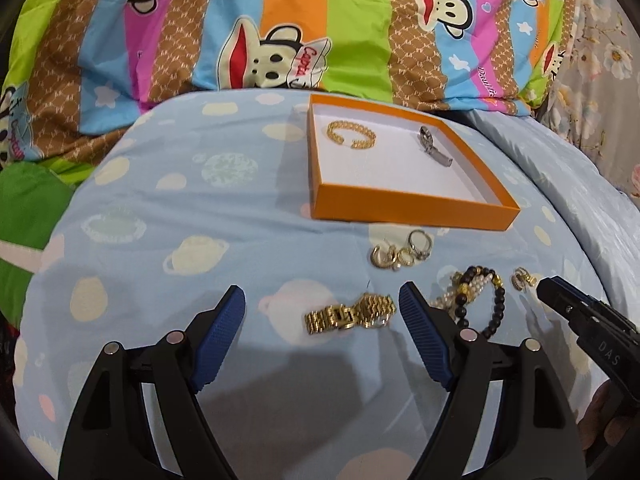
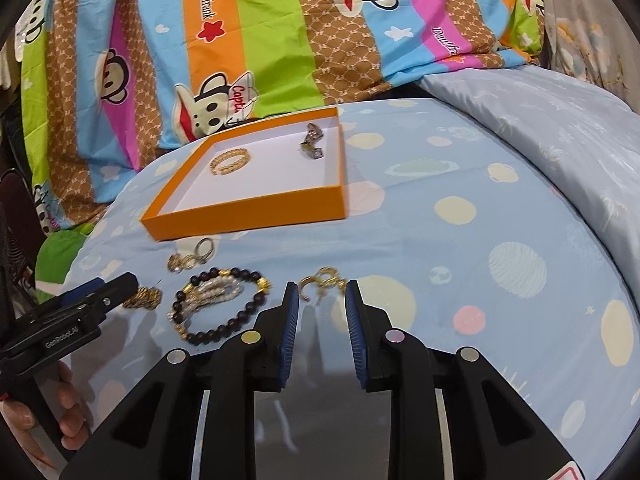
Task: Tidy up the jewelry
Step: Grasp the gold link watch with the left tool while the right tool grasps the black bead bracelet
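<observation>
Straddling the gold watch (image 1: 351, 315), left gripper (image 1: 322, 304) has jaws wide, nothing held; watch lies flat on the blue planet-print quilt (image 1: 180, 208) between the blue pads (image 1: 420, 322), nearer the right one. Can't tell if the tips touch fabric.

Right gripper (image 2: 322, 298) has jaws at a narrow-to-medium gap, empty, lined up on the gold hoop earrings (image 2: 322, 280) just beyond the tips.

Outward from there:
- Black-and-gold bead bracelet (image 2: 224, 304) tangled with a pearl strand (image 2: 218, 292), between the two grippers, touching or just beside the left gripper's right pad in the left view.
- Small cluster of gold hoops and rings (image 1: 402, 252) just near of the box.
- Orange box (image 1: 412, 210), white inside, farther off; already holds a gold cuff bangle (image 1: 351, 134) and a silver-grey clip-like piece (image 1: 434, 146). Roughly two items in, four groups still out, so I'd judge it early-to-mid.

Risks:
- Quilt is soft; closing low likely pinches fabric with the watch or earrings and drags the neighbours.
- Watch band is jointed, so a grip off-centre lets it droop and swing, maybe slip.
- Right pad closing could snag the bead/pearl tangle.
- Earrings are thin, loose and possibly two pieces; one may drop out of the pinch.
- Grippers sit close; simultaneous lifts could collide.
</observation>
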The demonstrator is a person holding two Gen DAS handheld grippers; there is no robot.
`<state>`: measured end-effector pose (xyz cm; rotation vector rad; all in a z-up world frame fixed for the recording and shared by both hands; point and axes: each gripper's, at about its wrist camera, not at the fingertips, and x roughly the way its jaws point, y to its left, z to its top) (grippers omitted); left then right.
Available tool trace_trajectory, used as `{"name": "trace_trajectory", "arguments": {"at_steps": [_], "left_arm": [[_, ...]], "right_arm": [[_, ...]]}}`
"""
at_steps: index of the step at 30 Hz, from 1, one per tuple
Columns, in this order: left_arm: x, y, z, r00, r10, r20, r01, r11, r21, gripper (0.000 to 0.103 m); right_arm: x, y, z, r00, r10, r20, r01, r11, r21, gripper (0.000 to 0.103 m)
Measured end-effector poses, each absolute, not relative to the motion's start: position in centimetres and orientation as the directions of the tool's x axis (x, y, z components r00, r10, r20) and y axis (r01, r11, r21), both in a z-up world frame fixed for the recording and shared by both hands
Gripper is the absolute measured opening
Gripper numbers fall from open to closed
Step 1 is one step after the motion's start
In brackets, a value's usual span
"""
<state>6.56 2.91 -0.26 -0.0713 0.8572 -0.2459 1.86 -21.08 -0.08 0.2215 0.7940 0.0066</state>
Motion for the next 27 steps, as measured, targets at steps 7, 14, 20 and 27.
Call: {"name": "trace_trajectory", "arguments": {"at_steps": [7,14,20,27], "left_arm": [[6.6,2.4,-0.8,0.599,-0.236,-0.765,0.194,0.97,-0.148,0.077],[6.7,2.0,-0.8,0.591,-0.252,-0.767,0.216,0.965,-0.15,0.076],[6.0,1.2,0.5,0.634,-0.268,-0.726,0.291,0.952,-0.097,0.075],[7.6,-0.1,-0.6,0.585,-0.24,-0.774,0.357,0.934,-0.019,0.059]], "right_arm": [[1.7,-20.5,-0.2,0.698,0.106,-0.708,0.061,0.977,0.206,0.024],[1.8,-20.5,-0.3,0.698,0.11,-0.707,0.06,0.976,0.211,0.024],[1.5,-20.4,-0.3,0.695,0.128,-0.707,0.05,0.973,0.225,0.024],[1.5,-19.3,-0.4,0.676,0.17,-0.717,0.016,0.969,0.245,0.026]]}}
